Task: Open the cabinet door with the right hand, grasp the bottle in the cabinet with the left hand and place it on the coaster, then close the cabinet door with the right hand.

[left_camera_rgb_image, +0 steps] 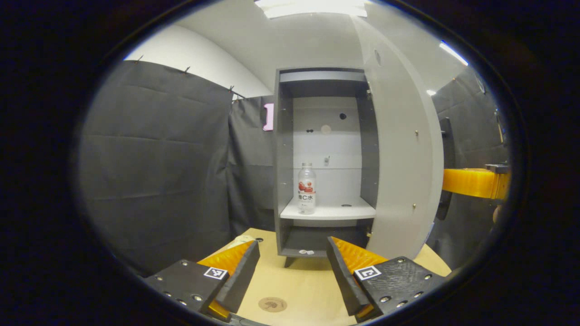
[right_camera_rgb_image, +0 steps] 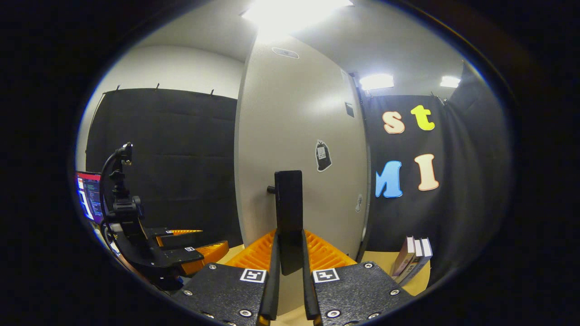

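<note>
Closest in, the right gripper clamps the door by its handle; the left gripper hangs spread apart over the table. Upright on the cabinet shelf, the bottle looks light, smooth, likely slippery plastic, so mid-body is the safest hold.

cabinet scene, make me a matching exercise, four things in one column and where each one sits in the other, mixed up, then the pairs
Things:
1. bottle
2. coaster
3. door handle
4. books

Places:
A. on the table, between the left claw's fingers in the left gripper view
B. between the right claw's fingers
C. upright on the cabinet's white shelf
D. leaning at the table's right edge, past the open door

Pairs: 1-C, 2-A, 3-B, 4-D
</note>
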### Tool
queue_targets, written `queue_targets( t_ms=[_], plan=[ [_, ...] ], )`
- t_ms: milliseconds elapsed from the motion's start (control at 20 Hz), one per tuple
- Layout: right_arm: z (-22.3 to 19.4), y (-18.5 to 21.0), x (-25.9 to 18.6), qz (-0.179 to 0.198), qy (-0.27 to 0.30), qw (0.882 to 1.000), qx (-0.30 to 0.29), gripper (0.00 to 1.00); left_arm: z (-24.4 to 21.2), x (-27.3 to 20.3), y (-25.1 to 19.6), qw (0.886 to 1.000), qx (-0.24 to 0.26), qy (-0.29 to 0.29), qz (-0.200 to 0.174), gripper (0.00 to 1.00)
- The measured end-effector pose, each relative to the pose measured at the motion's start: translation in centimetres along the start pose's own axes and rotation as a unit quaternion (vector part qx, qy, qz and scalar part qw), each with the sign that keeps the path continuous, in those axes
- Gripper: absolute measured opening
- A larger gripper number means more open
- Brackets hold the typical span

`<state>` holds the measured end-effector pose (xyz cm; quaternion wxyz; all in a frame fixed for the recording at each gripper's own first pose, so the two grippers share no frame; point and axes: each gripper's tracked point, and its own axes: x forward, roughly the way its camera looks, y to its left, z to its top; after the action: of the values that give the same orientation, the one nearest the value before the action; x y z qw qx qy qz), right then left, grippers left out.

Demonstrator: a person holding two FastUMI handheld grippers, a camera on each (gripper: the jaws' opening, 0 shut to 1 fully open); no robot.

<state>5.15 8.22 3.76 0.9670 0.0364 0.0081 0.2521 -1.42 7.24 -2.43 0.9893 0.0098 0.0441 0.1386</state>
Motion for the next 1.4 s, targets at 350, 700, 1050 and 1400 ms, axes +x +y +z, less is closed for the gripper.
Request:
queue_targets(
  t_ms=[350, 700, 1050, 1400],
  plan=[
    [-1.2, -5.5, -3.3, -0.096, 0.027, 0.995, 0.008, 0.22, 1.6, 1.7, -5.6, 0.999, 0.014, -0.016, -0.042, 0.86],
    [-1.4, -6.3, -3.5, -0.114, 0.024, 0.992, 0.050, 0.20, 2.5, 6.0, -8.6, 0.996, 0.028, -0.025, -0.085, 0.87],
    [-1.3, -9.5, -5.6, -0.191, 0.001, 0.980, 0.057, 0.70, 4.2, 14.7, -7.4, 0.994, 0.022, -0.046, -0.094, 0.87],
    [-0.3, -10.4, -8.4, -0.252, 0.011, 0.968, -0.013, 0.98, 3.9, 24.1, -3.5, 0.996, 0.018, -0.061, -0.065, 0.86]
  ],
)
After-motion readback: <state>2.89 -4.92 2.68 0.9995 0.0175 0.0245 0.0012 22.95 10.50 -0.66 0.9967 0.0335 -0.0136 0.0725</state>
